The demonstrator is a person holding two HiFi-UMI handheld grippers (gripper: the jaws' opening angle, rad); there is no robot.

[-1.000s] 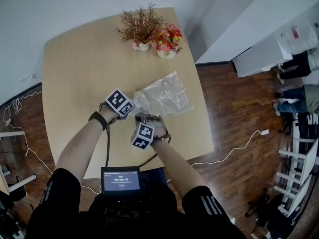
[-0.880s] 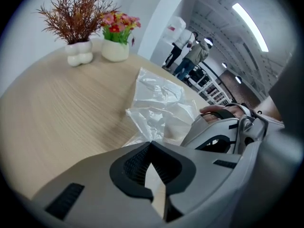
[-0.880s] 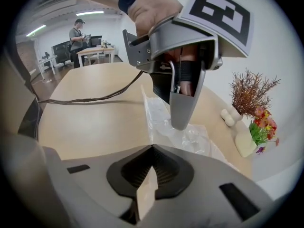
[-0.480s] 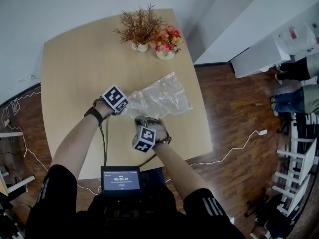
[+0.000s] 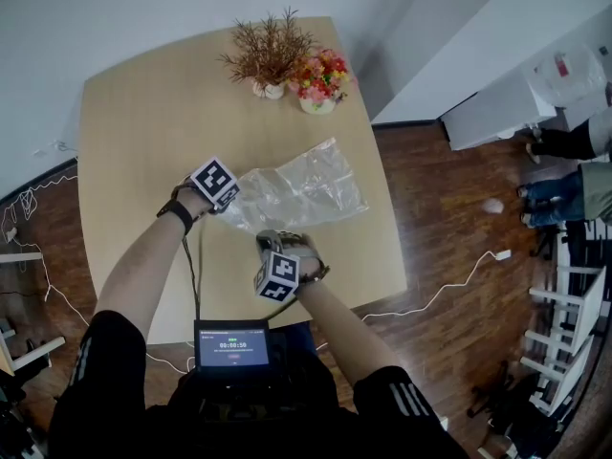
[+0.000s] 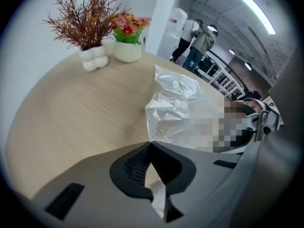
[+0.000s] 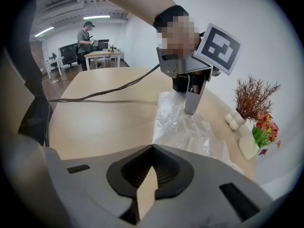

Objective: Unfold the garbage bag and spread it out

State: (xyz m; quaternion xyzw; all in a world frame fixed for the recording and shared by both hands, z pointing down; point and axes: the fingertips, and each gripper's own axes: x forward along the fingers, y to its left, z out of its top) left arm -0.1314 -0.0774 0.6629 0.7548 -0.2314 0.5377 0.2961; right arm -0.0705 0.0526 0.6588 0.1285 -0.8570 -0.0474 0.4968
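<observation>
Left gripper (image 6: 151, 146): jaws clenched on the bag (image 5: 301, 194), at its left corner. A sliver of film sits in the slot. Over the last second it has slid left and slightly away across the desk (image 5: 143, 132), taking that corner with it.

Right gripper (image 7: 152, 148): jaws clenched too. Film runs straight into the tip, so I read this as a pinch on the near edge, though the grip shows less clearly than on the left. It has backed toward the person, roughly opposite to the left.

Bag: clear film lying flat on the desk, right of centre. Its left side reaches further left than a second ago, and the stretch between the two grippers is drawn out. The far and right part hasn't shifted and is still crinkled. It is well apart from the two pots (image 5: 271, 89) at the far edge, and its right corner is near the desk's right edge.

What it means:
- The spread is under way, and the pull-apart is opening the near-left part.
- It's not done. The sheet is still narrow and creased, so I'd guess there are more folds to open.
- Next is probably more pull along the same line, or a regrip further along the edge.
- The risk is thin film slipping out of the right jaws under tension, or the whole bag sliding instead of opening.
</observation>
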